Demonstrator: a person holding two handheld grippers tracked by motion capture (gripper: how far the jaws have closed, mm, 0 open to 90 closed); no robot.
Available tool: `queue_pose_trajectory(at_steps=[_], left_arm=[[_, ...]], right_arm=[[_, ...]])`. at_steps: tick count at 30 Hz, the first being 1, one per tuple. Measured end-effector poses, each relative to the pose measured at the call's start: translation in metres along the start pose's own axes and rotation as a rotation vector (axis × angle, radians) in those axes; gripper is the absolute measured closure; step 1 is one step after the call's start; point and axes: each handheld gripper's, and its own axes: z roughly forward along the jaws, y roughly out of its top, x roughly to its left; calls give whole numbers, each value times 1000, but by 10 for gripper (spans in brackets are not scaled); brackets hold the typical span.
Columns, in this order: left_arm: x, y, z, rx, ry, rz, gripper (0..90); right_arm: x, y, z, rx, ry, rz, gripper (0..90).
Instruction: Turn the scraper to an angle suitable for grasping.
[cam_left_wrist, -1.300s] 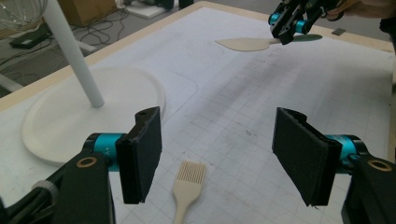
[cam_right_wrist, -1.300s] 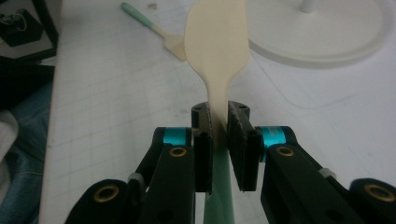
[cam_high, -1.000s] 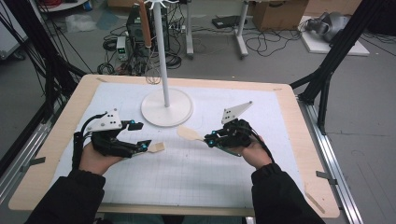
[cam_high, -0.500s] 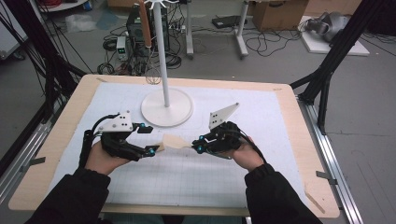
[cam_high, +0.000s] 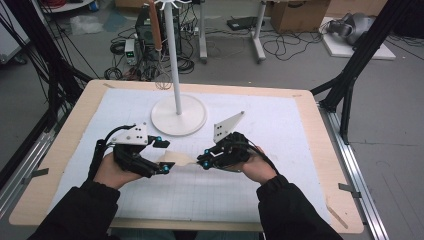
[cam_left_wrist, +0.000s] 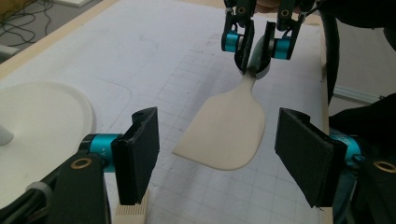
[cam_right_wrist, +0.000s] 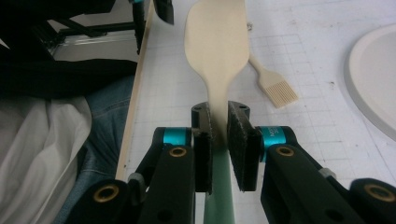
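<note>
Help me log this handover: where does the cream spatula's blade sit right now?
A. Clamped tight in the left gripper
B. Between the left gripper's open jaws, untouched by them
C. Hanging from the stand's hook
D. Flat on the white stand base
B: in the left gripper view the spatula blade hangs between the left gripper jaws with gaps on both sides, while the right gripper clamps its handle.

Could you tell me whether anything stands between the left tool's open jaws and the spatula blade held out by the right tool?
Nothing visible does. The spatula blade hangs in the open gap ahead of the left tool, untouched by either pad. The right tool grips its handle.
</note>
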Motion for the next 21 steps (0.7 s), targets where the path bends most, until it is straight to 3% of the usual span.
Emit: queue_pose_trajectory(at_steps=[21], left_arm=[[-6,0,20,105,-107,44,349]], right_arm=[[6,12,10,32,42,-46,806]])
